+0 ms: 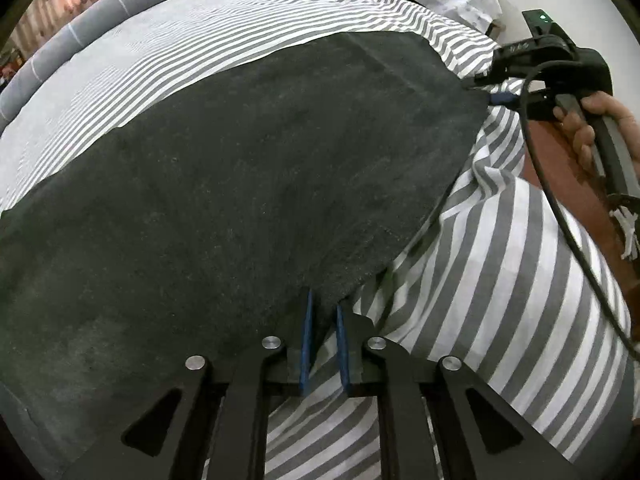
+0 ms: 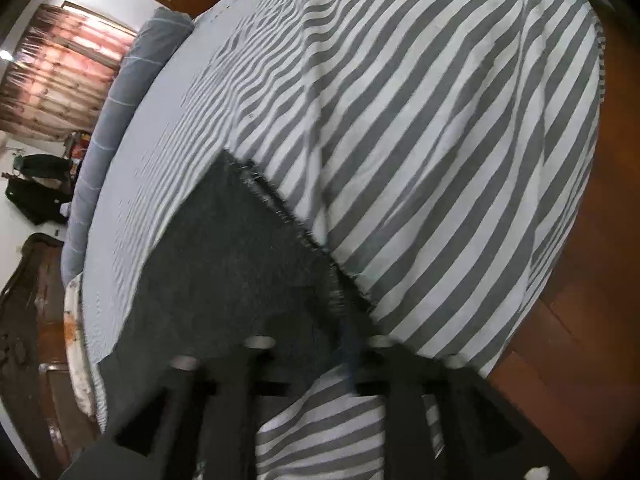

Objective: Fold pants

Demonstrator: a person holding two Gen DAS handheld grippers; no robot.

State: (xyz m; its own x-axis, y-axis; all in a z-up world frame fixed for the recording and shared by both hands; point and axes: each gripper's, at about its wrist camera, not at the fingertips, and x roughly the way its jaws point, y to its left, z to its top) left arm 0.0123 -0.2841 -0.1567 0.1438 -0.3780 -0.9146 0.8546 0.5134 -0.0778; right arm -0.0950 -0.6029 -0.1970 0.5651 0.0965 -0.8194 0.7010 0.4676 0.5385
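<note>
A striped bedsheet (image 1: 224,36) is spread ahead of both grippers. On it the dark pants (image 1: 240,184) are laid flat, stretching forward and to the left of the left gripper (image 1: 323,320). A corner of the pants is pinched between that gripper's blue pads (image 1: 306,344), which stand nearly together. The opposite corner is met by the right gripper (image 1: 490,94), held in a hand (image 1: 592,124); its jaws are too blurred to be judged.
</note>
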